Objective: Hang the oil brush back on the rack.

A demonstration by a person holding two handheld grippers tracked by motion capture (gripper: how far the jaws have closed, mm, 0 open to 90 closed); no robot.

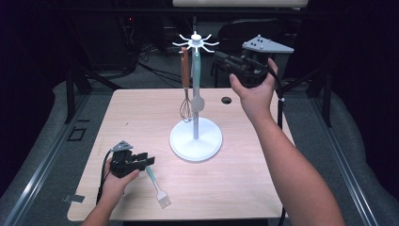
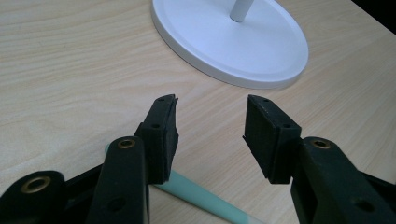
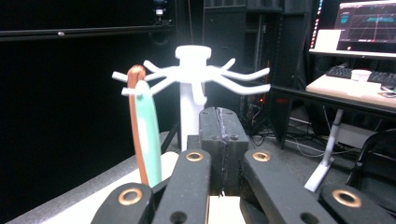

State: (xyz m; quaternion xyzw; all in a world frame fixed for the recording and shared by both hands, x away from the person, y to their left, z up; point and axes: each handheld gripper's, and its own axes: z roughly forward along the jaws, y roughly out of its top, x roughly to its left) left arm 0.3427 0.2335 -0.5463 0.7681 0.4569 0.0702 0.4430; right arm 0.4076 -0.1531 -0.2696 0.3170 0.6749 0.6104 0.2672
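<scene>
A white utensil stand [image 1: 195,139] rises from the middle of the table, hooks spread at its top [image 1: 195,43]. A brown-handled whisk [image 1: 186,89] and a mint-handled utensil [image 1: 196,80] hang from it. A mint-handled brush [image 1: 157,188] lies flat near the front left. My left gripper [image 1: 149,161] is low over the brush handle, open; the handle [image 2: 201,198] passes under the left jaw, with the stand's base [image 2: 233,42] ahead. My right gripper [image 1: 218,57] is held high, right of the hooks, shut and empty. The stand's hooks [image 3: 192,70] and the mint handle [image 3: 149,135] show beyond its jaws [image 3: 223,116].
A small round hole [image 1: 226,100] sits in the tabletop at the back right. A dark chair [image 1: 244,33] stands behind the table. A desk with a monitor [image 3: 369,23] is far off to the right. Bare wood [image 1: 235,188] lies in front of the stand.
</scene>
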